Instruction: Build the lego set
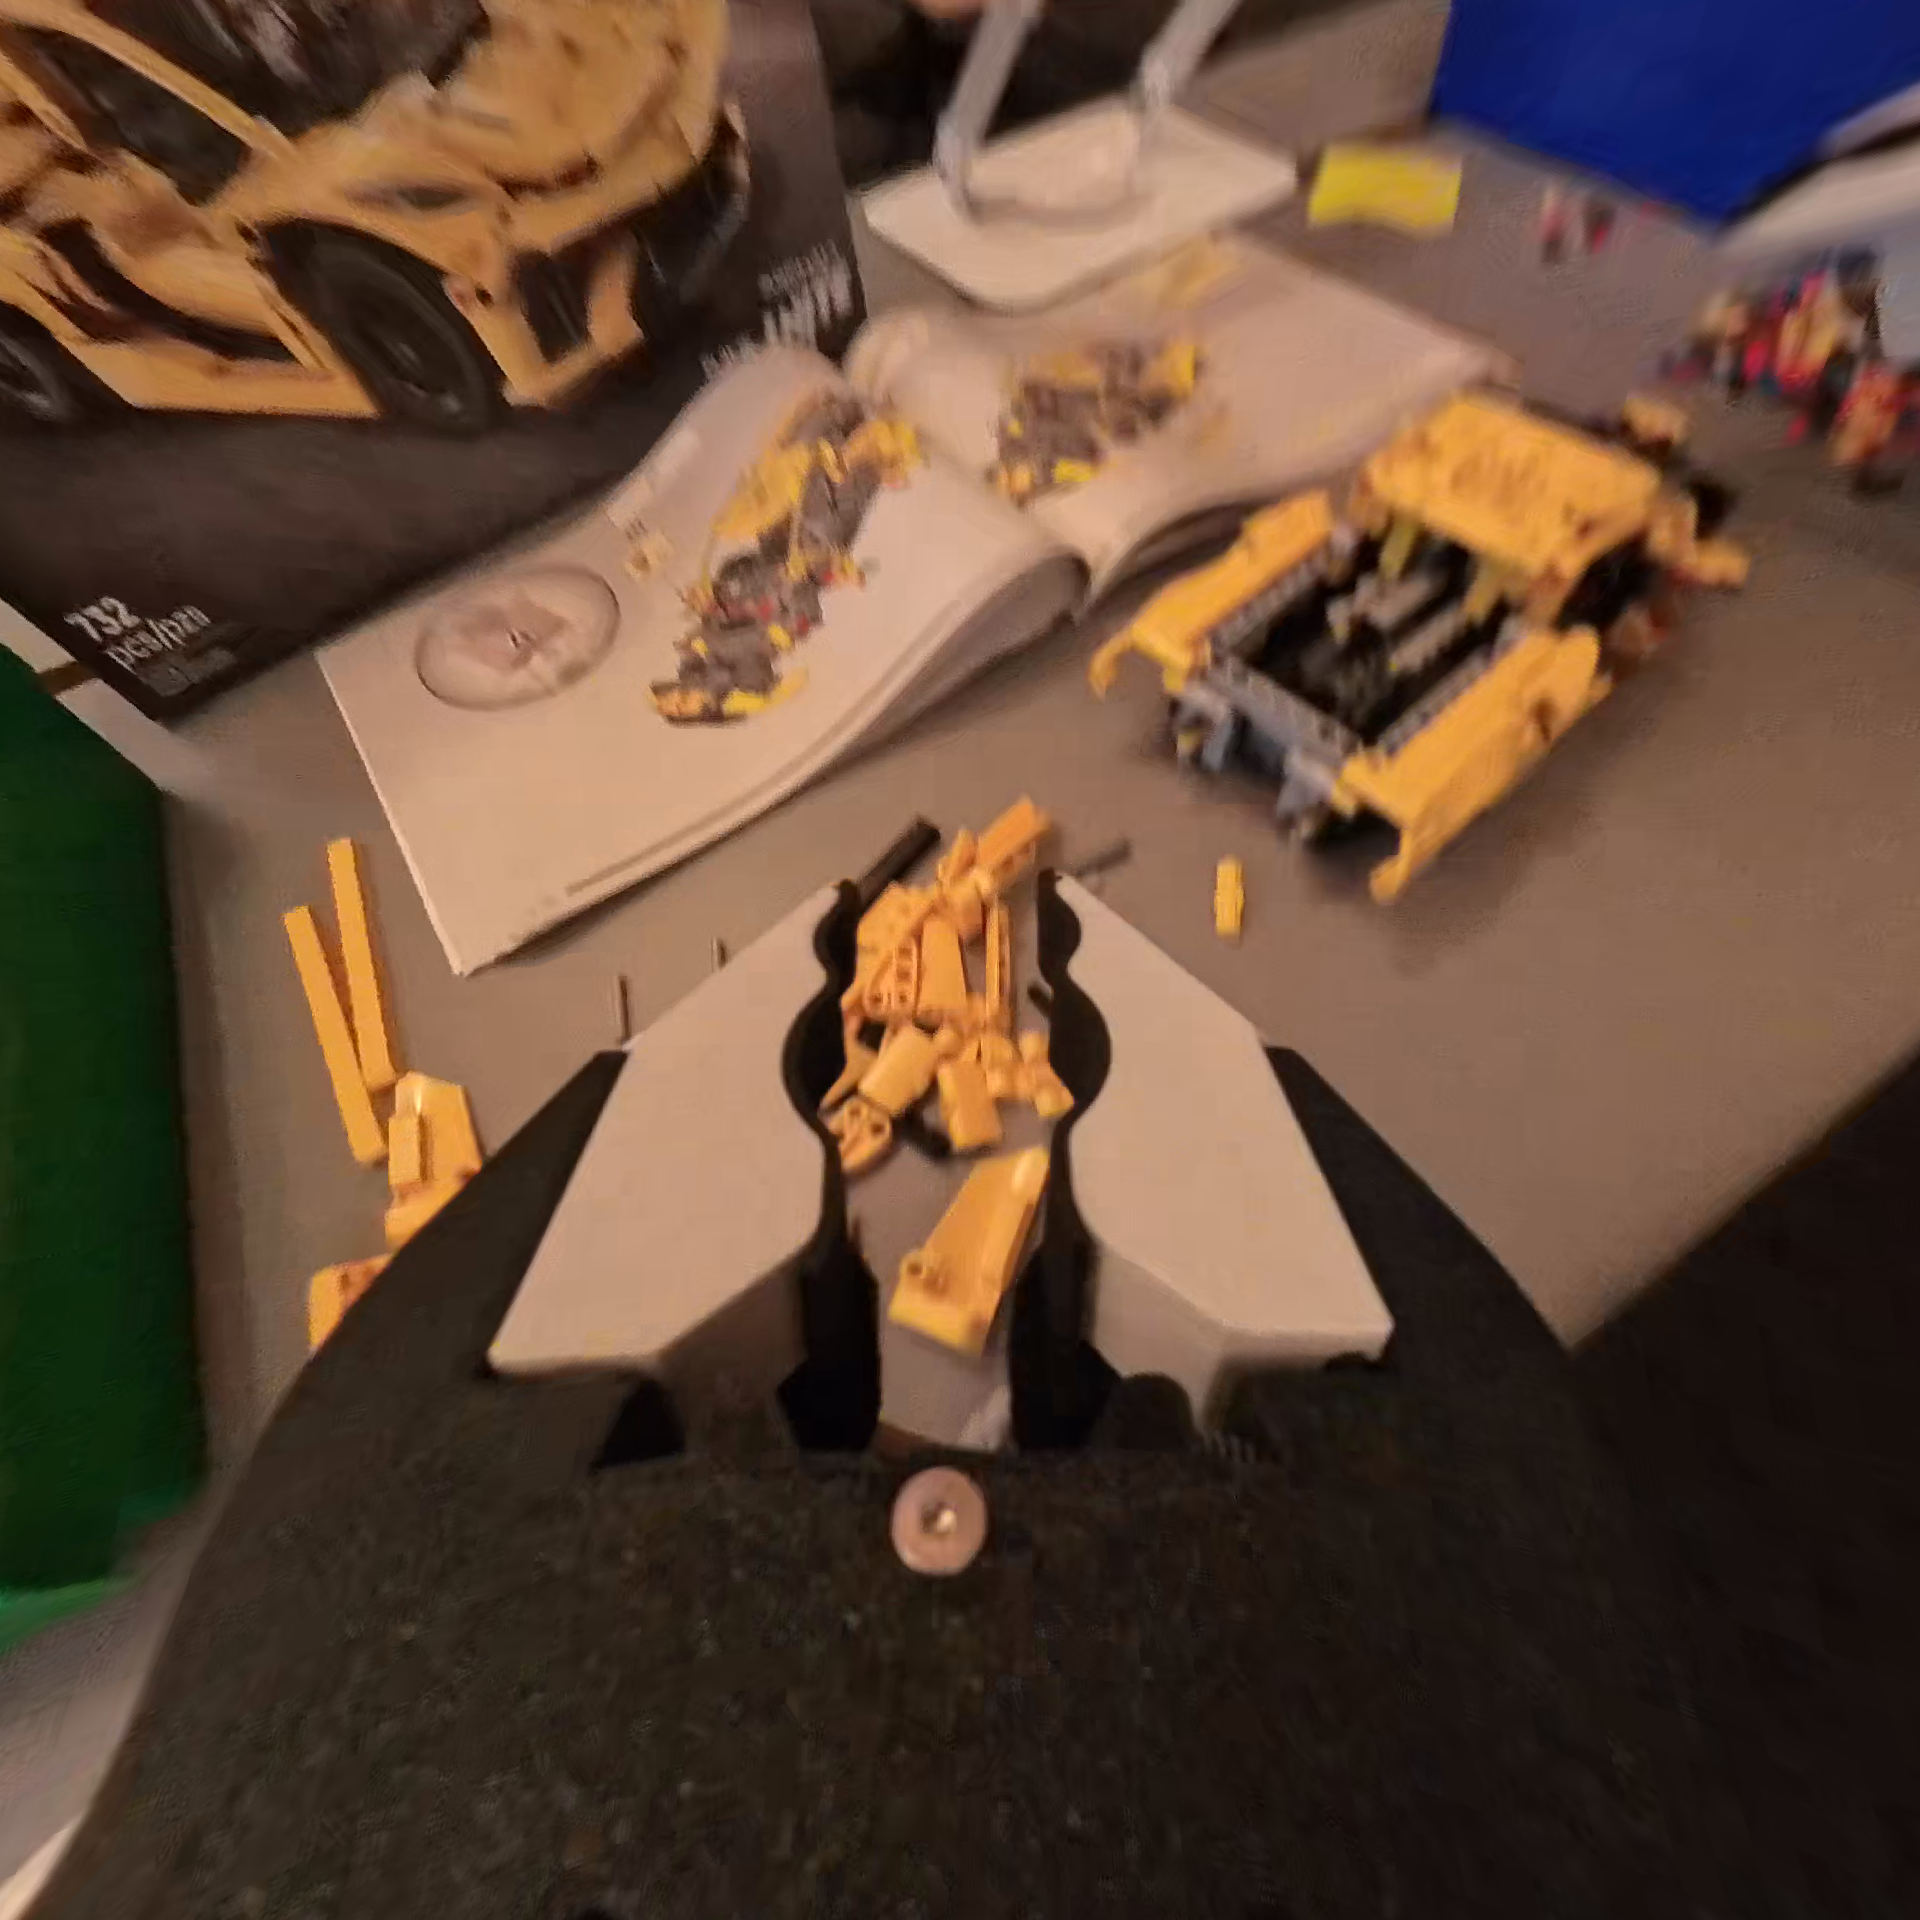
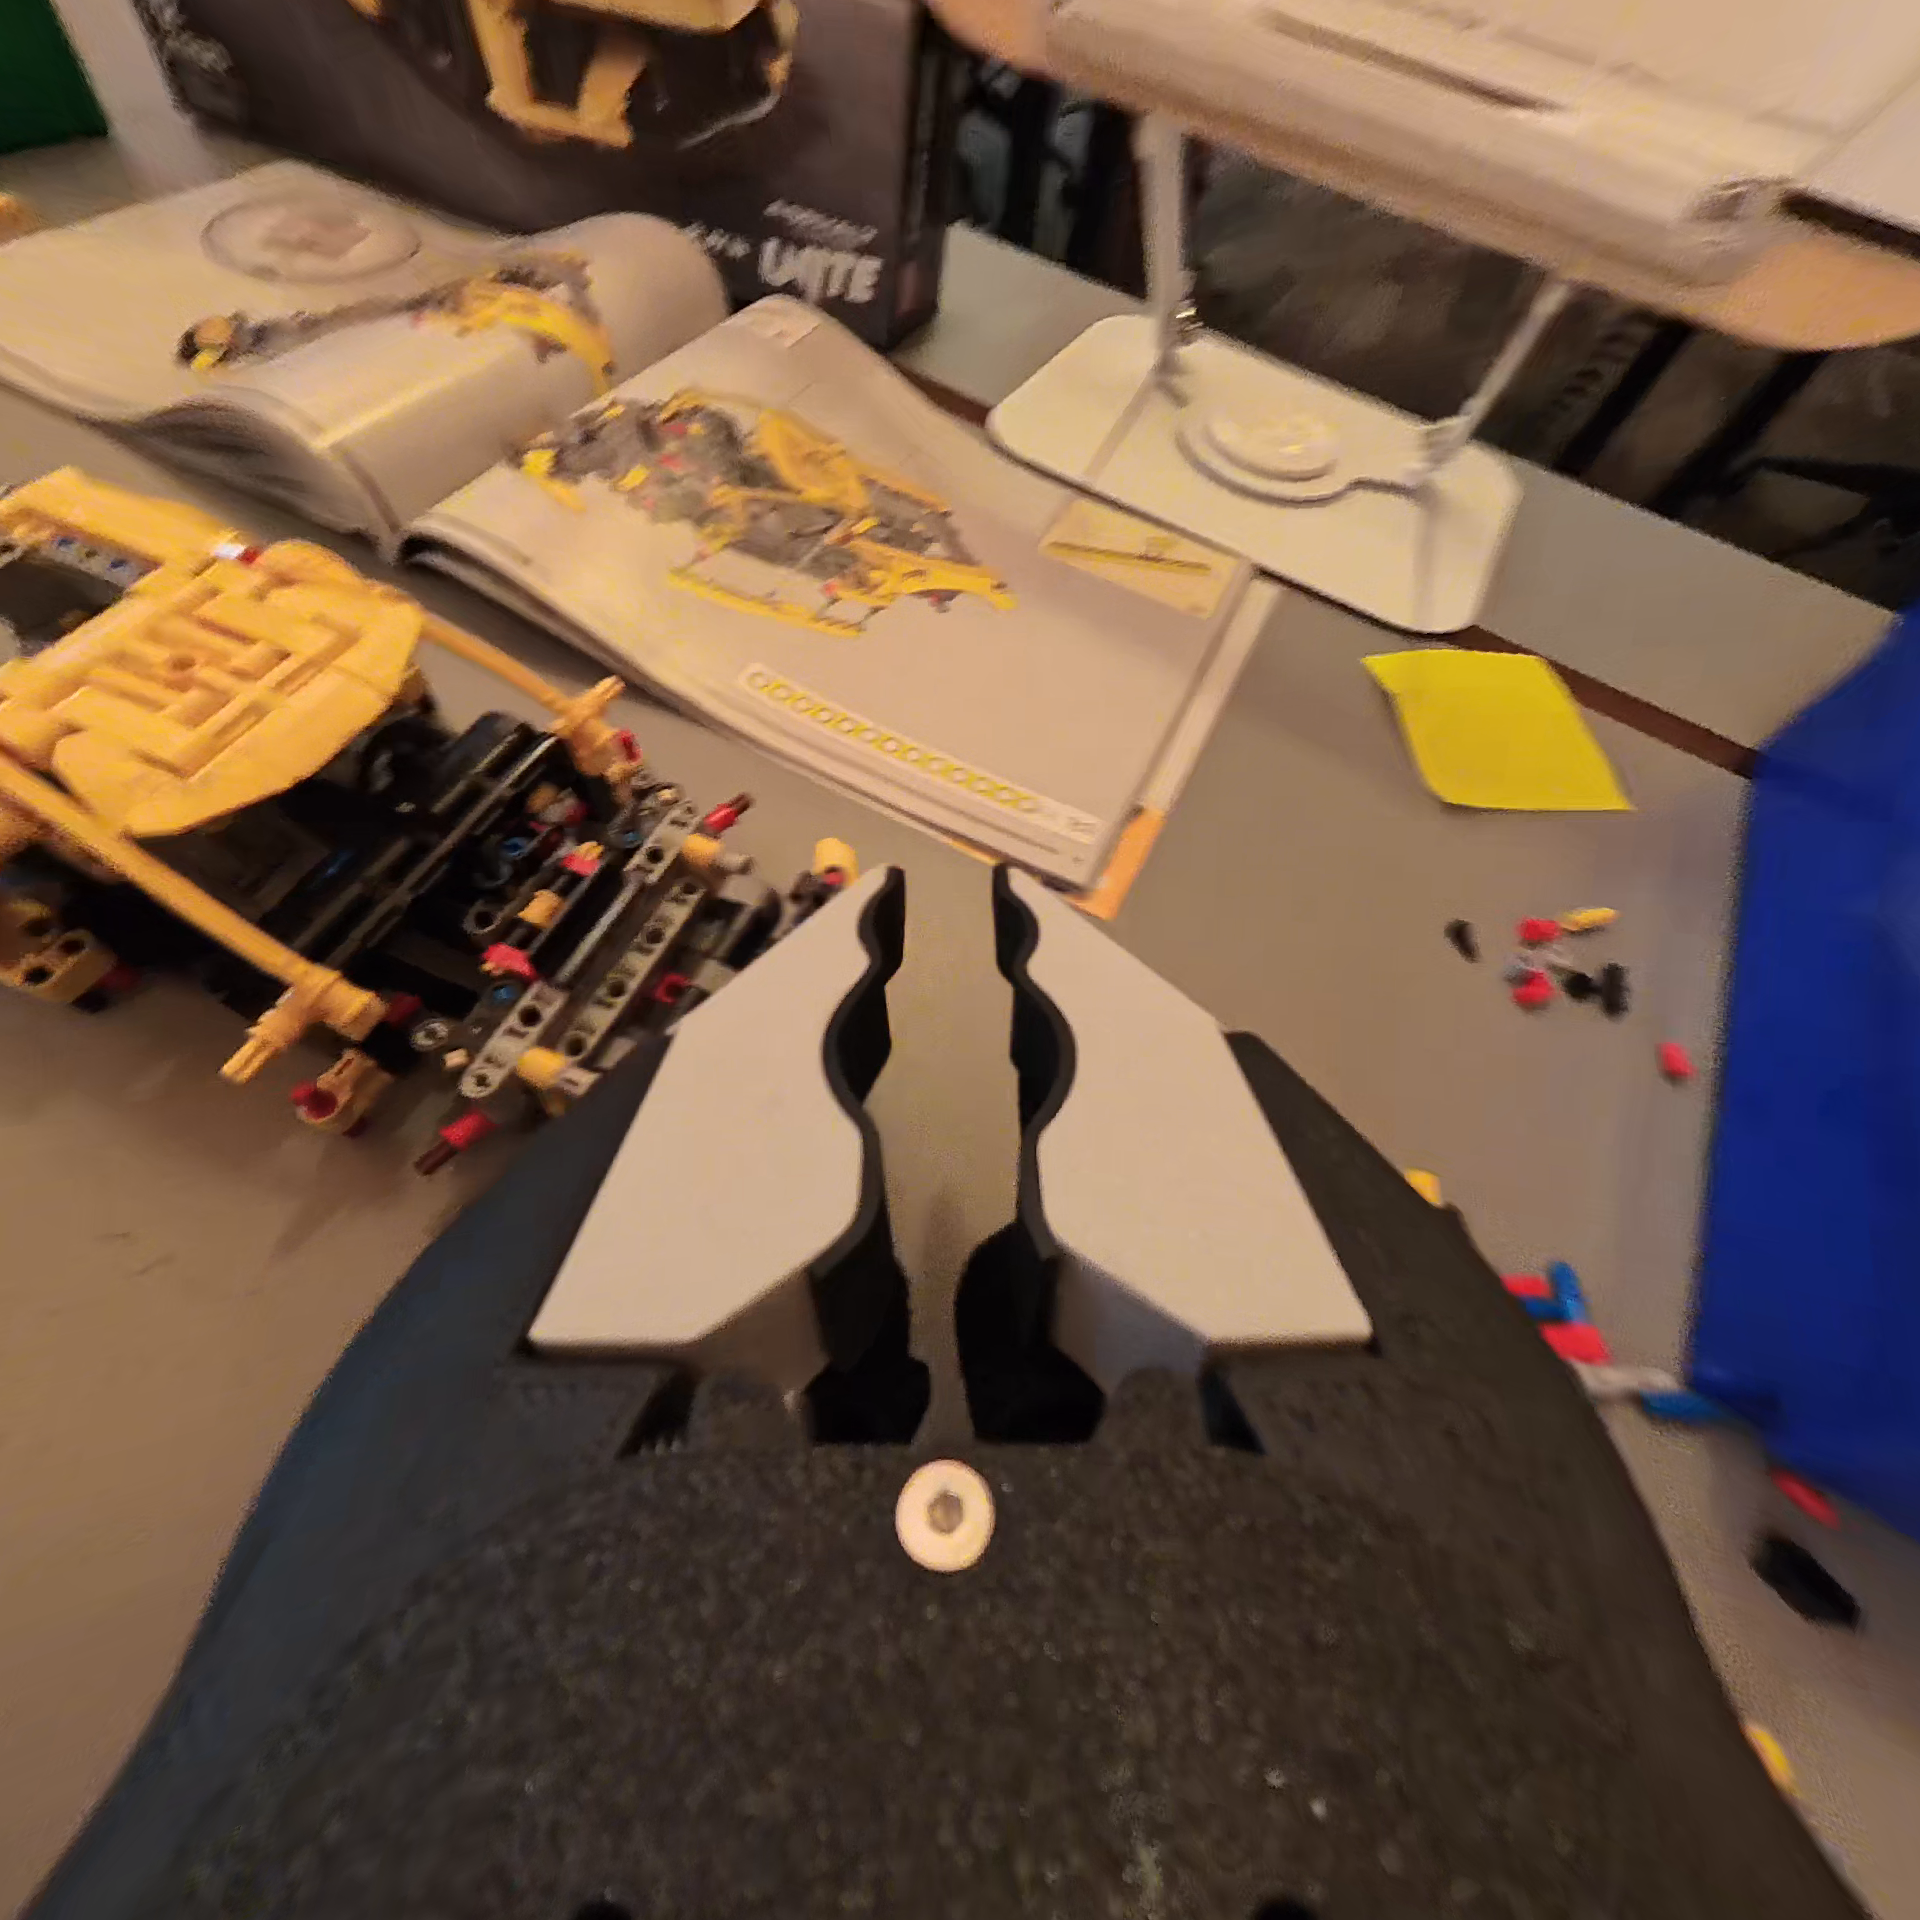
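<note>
The left tool (image 1: pixel 940 883) hangs over a heap of small yellow plastic pieces (image 1: pixel 940 1023) on the grey bench (image 1: pixel 1455 1039), fingers apart and empty. The right tool (image 2: pixel 943 883), also apart and empty, hovers near the half-built yellow-and-black car model (image 2: pixel 312 810). Likely step: choosing a piece; next, closing on one cleanly.

Empty tongs (image 2: pixel 943 883) parted above the table (image 2: pixel 1351 1039), seemingly beside the yellow model (image 2: pixel 260 727).
</note>
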Demonstrator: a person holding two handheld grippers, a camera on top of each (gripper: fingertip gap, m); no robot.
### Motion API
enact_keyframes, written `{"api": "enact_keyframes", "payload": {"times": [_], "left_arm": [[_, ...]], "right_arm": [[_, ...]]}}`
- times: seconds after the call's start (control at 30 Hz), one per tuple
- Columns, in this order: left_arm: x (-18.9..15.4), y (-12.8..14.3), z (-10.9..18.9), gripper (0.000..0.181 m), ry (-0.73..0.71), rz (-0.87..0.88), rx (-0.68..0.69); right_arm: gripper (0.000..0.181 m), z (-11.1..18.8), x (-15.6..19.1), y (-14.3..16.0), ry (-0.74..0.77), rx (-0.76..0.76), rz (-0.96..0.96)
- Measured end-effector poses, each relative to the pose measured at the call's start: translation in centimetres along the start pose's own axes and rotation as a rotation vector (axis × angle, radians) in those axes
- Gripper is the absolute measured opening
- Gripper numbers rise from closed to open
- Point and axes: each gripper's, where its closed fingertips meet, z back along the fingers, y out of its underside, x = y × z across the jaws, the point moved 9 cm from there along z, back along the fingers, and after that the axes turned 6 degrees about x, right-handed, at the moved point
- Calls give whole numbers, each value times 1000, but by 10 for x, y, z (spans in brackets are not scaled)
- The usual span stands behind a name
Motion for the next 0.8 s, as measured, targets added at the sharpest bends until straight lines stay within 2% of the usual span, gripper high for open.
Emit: {"api": "enact_keyframes", "payload": {"times": [0.07,0.17,0.27,0.37,0.5,0.57,0.67,0.73,0.8], "left_arm": [[4,-16,-13,34,-34,144,-145],[17,-38,-44,34,-40,305,-174],[29,-59,-75,34,-39,368,-181],[40,-86,-102,34,-23,406,-194],[66,-116,-133,34,-45,453,-247],[75,-117,-144,34,-81,439,-272],[73,-103,-149,33,-115,388,-274],[68,-89,-149,32,-132,296,-218],[69,-79,-150,32,-220,218,-127]], "right_arm": [[20,16,-18,1,62,-21,-59],[24,44,-45,9,138,-26,-145],[19,70,-64,24,154,-18,-210],[30,81,-75,48,110,99,-271],[35,98,-82,79,136,201,-284],[40,108,-89,93,178,252,-271],[41,115,-93,105,177,296,-253],[40,114,-90,106,165,295,-253],[39,106,-83,102,140,276,-260]]}}
